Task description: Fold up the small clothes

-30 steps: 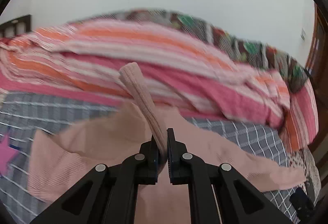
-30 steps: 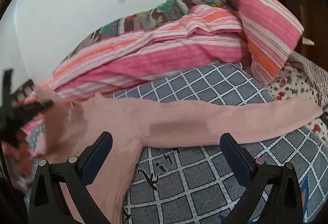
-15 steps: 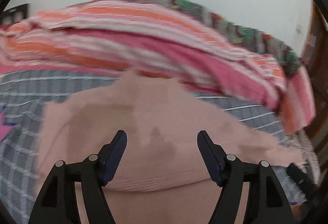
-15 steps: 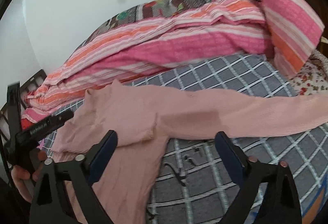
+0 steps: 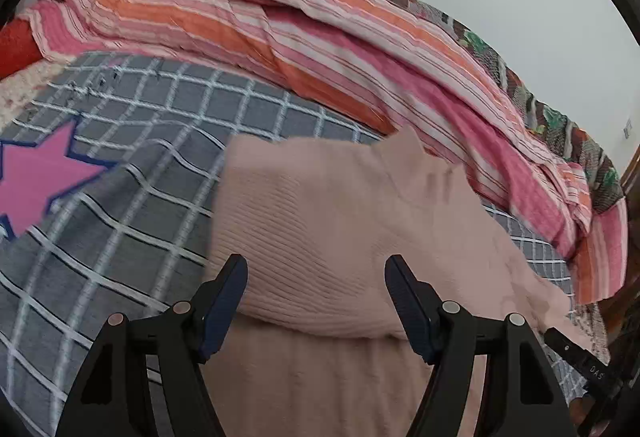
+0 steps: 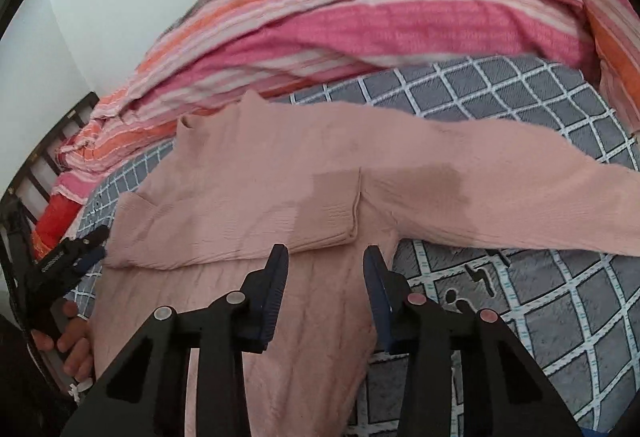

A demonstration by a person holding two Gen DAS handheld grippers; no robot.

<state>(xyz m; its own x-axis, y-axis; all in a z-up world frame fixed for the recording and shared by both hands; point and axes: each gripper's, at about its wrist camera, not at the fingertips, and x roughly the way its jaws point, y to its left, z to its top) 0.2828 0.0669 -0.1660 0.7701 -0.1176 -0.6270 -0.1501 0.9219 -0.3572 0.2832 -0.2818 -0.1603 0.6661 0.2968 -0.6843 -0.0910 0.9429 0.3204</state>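
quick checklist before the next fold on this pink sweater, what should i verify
1. One sleeve folded across the pink sweater: ok.
2. Other sleeve folded in: not ok, it lies stretched out over the checked blanket.
3. Left tool free of cloth: ok, open above the folded part.
4. Right tool gripping: not ok, closing, pads not yet pressing cloth.
5. Sweater lying flat: cannot tell, near part hidden by the tools.
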